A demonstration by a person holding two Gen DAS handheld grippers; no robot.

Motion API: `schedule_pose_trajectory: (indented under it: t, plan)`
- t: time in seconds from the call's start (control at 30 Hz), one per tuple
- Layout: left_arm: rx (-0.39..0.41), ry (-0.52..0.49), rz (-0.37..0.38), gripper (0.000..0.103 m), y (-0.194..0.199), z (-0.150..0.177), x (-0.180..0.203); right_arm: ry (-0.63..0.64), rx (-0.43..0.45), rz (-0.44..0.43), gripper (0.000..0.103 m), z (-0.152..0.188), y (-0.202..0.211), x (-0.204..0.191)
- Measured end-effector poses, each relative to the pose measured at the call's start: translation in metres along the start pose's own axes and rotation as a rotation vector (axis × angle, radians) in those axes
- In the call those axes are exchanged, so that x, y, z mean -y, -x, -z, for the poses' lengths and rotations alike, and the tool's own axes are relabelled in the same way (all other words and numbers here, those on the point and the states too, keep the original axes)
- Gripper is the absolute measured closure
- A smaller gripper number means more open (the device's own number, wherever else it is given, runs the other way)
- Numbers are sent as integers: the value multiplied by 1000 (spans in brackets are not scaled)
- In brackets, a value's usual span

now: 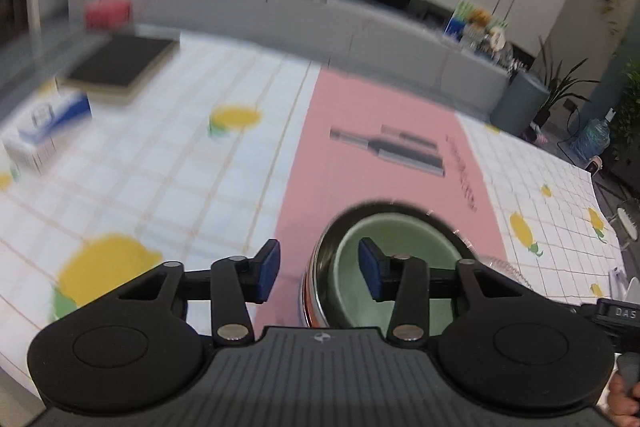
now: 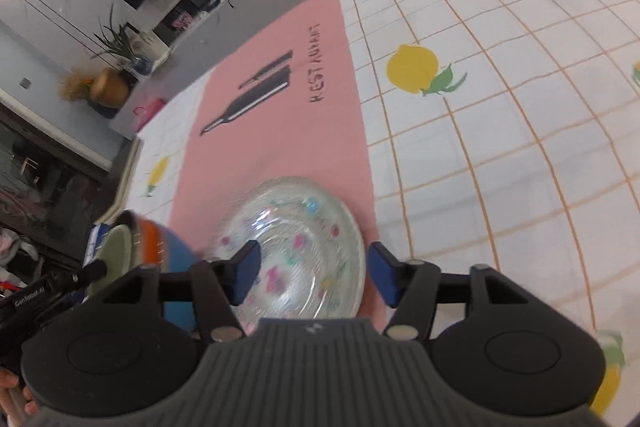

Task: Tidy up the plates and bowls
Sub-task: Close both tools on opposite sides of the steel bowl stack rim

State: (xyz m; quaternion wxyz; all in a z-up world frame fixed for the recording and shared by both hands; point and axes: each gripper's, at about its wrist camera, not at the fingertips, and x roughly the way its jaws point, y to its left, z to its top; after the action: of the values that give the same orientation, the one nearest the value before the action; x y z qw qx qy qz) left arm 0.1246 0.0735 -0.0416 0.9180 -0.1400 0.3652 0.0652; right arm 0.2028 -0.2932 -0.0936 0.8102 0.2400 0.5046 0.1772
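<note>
Glass plate (image 2: 296, 251) flat on pink mat (image 2: 276, 99), just beside striped bowl (image 2: 156, 247) with green lining; likely rigid, slick, breakable, best taken at the rim. Right gripper (image 2: 312, 277) released, straddling plate, pads clear. Left gripper (image 1: 320, 269) spread, one finger over bowl, nothing grasped. Left view alone shows bowl's interior; right view alone shows whole plate.
</note>
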Motion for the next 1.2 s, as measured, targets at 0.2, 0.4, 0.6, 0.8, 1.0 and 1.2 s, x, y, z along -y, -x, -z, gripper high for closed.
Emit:
schedule_pose_trajectory:
  t: [0.2, 0.4, 0.6, 0.8, 1.0, 1.2]
  plan:
    - [28, -59, 3, 37, 18, -6, 21, 93, 87, 106, 39, 5, 20, -16]
    - [-43, -137, -91, 37, 5, -4, 27, 215, 125, 196, 31, 5, 24, -41]
    - [-106, -138, -83, 36, -1, 2, 23, 136, 58, 193, 30, -9, 25, -68]
    - [-124, -125, -60, 35, -2, 3, 16, 97, -147, 228, 30, -28, -1, -127]
    - [-147, -95, -55, 34, -6, 0, 6, 135, -145, 228, 30, -31, -28, -185]
    - [-170, -62, -45, 34, -12, -1, 1, 187, -109, 207, 31, -9, -56, -195]
